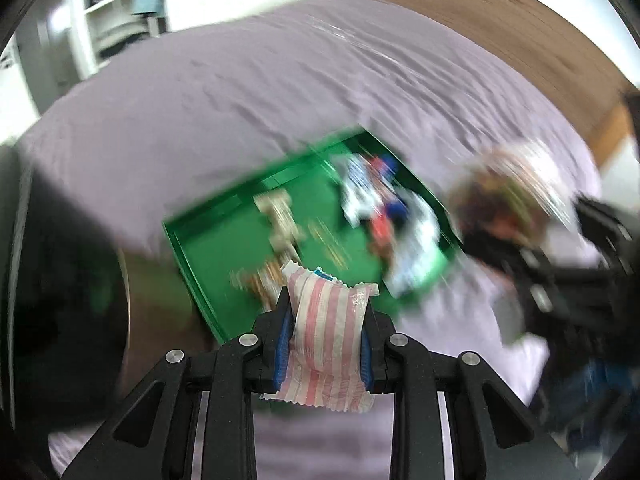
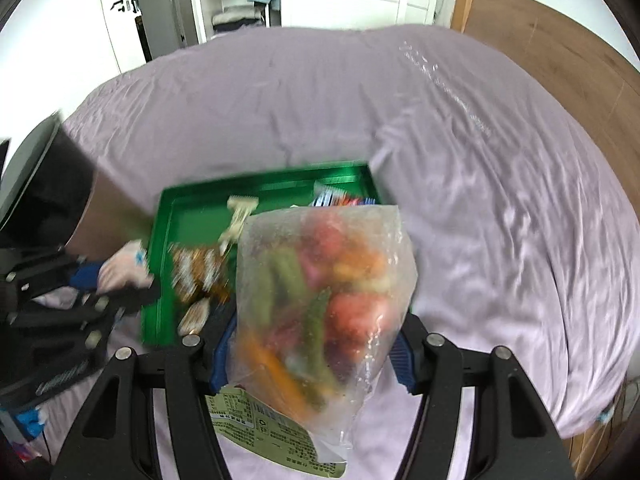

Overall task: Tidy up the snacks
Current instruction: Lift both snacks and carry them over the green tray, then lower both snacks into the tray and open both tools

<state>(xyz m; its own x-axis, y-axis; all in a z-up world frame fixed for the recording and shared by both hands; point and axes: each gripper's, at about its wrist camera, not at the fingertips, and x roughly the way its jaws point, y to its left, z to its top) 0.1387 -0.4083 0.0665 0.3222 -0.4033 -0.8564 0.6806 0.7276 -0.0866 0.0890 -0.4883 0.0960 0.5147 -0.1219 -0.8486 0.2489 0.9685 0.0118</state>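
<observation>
My left gripper [image 1: 326, 332] is shut on a pink-and-white striped snack packet [image 1: 326, 340], held just above the near edge of a green tray [image 1: 208, 248]. My right gripper [image 2: 316, 344] is shut on a clear bag of coloured vegetable crisps [image 2: 320, 292], held over the near right part of the same green tray [image 2: 188, 216]. The tray lies on a lilac bedsheet and holds several small packets: beige ones [image 2: 240, 216], brown ones [image 2: 196, 272] and blue-red-white ones [image 1: 372, 196]. The left gripper shows blurred at the left of the right wrist view [image 2: 104, 284]; the right gripper and its bag show blurred at the right of the left wrist view [image 1: 512, 208].
The lilac bed [image 2: 440, 140] spreads wide behind and to the right of the tray. A wooden headboard [image 2: 560, 60] stands at the far right. White shelves with folded clothes [image 2: 236, 0] stand beyond the bed. A dark object [image 2: 44, 184] sits at the left.
</observation>
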